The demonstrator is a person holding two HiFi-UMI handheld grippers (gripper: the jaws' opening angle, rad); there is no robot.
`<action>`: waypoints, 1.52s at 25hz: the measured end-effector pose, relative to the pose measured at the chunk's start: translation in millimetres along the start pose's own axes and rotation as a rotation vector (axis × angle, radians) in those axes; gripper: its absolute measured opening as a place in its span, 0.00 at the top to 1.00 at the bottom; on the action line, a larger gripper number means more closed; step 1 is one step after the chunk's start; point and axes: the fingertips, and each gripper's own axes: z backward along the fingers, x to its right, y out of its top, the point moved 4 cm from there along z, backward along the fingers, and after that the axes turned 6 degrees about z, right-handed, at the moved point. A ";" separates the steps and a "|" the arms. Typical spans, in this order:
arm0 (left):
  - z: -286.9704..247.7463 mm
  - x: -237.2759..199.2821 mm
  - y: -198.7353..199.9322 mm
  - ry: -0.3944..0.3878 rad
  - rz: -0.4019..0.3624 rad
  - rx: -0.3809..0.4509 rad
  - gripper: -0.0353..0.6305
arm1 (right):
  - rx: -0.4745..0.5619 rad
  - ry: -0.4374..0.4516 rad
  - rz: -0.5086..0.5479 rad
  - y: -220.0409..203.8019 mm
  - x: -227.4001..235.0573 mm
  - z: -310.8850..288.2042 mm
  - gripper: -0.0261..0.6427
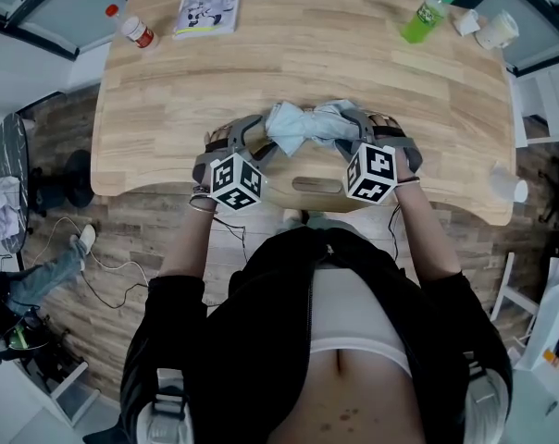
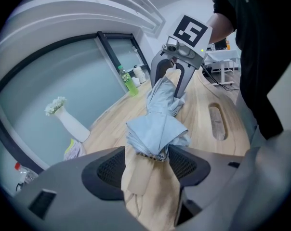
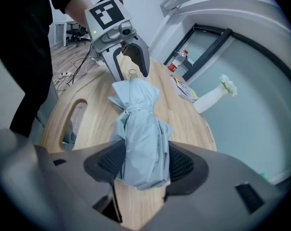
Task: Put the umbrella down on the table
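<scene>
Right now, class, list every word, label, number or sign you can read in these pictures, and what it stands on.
Nothing can be read.
Yellow-green illustrated booklet: cover print too small.
Clear red-capped bottle: label blurred.
Green plastic bottle: label too small.
Black-and-white marker cubes: square patterns only, no letters.

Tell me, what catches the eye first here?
A folded pale-blue umbrella lies on the wooden table near its front edge, its ends between the open jaws of the left hand-held gripper and the right hand-held gripper. At the far edge are a green bottle and a book.
</scene>
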 end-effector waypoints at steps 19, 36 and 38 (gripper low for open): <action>42.0 -13.0 54.4 0.153 0.311 0.245 0.54 | 0.258 -0.280 -0.355 17.9 38.6 67.4 0.68; 95.5 -13.8 98.7 0.240 0.481 0.518 0.82 | 0.610 -0.431 -0.730 61.3 54.1 129.8 0.87; 101.2 -10.8 99.3 0.235 0.493 0.537 0.86 | 0.619 -0.449 -0.747 66.0 50.1 134.4 0.88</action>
